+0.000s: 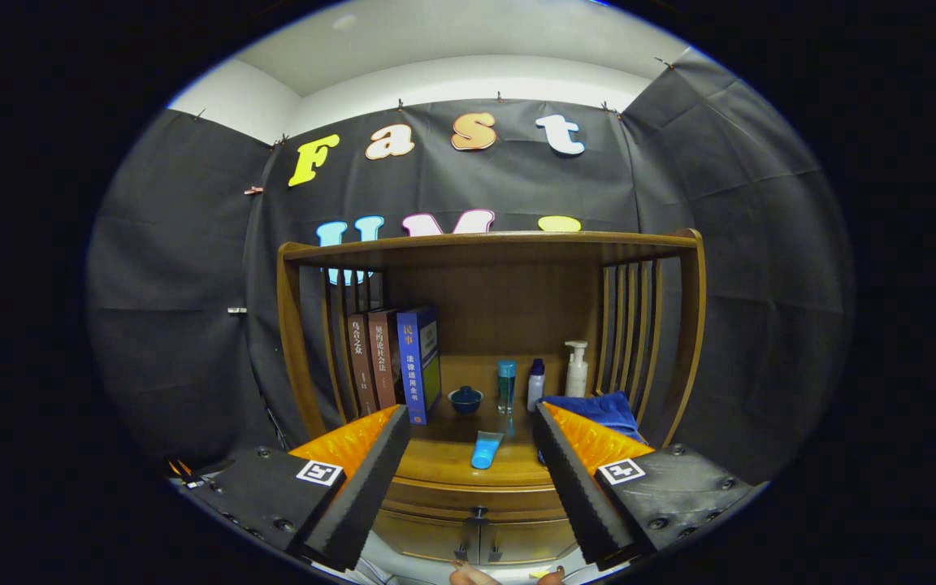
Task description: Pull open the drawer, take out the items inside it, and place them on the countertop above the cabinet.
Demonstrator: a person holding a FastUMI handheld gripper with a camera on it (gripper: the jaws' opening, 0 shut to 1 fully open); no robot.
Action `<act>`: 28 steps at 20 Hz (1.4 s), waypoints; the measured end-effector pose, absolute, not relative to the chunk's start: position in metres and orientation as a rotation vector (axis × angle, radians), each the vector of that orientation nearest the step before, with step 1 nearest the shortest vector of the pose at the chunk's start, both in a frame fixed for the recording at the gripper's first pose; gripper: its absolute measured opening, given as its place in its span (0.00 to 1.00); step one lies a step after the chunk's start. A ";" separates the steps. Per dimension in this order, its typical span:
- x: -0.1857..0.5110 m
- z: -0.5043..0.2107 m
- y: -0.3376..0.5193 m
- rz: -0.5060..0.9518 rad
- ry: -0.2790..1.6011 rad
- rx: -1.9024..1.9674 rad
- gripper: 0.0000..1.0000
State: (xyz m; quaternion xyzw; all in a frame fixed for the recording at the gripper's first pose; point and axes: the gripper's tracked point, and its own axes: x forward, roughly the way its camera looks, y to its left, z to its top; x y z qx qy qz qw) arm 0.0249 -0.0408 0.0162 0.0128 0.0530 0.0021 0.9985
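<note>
Tool [468, 487] held level and facing the cabinet [491, 341] head-on, fingers [362, 479] spread wide, gripping nothing. Between the fingers, low in the centre of the frame, the drawer [476, 496] front, shut, with a small dark handle [478, 513] just below it; contents hidden. Above the drawer, the counter [444, 459], with a blue tube [486, 449] lying flat near its front edge, between the fingers and beyond their tips. Further back on the counter: three upright books [395, 361] at centre left, a small dark bowl [465, 399], a blue-capped clear bottle [506, 385], a small white bottle [535, 383] and a white pump bottle [576, 370] in a row toward the right. Folded blue cloth [602, 409] at right, partly behind the right finger. Slatted wooden sides and a top shelf [491, 240] framing the counter. Bottom centre, fingertips of a hand [476, 577] just in view.
</note>
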 end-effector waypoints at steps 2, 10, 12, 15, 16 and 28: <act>0.024 0.017 -0.041 0.003 0.103 0.024 0.99; 0.023 0.016 -0.042 -0.004 0.107 0.023 0.98; 0.023 0.015 -0.042 -0.004 0.110 0.009 0.98; 0.022 0.014 -0.042 -0.008 0.114 0.009 0.99; 0.022 0.014 -0.042 -0.006 0.115 0.014 0.99; 0.022 0.015 -0.045 -0.005 0.106 0.026 0.98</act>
